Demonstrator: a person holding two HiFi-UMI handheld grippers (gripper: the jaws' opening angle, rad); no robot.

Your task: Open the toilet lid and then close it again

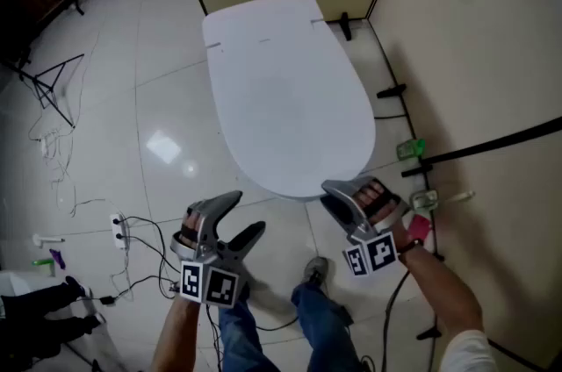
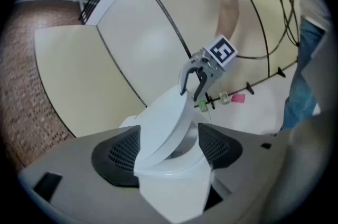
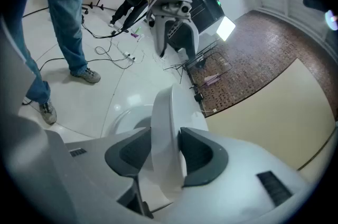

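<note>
Two claws work here: the left claw (image 1: 248, 212) hangs open and empty, clear of the toilet (image 1: 263, 15); the right claw (image 1: 347, 193) pinches the front rim of the lid (image 1: 290, 98), partly raised. That smooth rim could slip out and slam.

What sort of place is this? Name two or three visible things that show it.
Probably a mock-up toilet stall in a lab or studio: a white toilet with its lid, plain beige partition panels braced by black struts, and loose cables and a power strip on the tiled floor.
</note>
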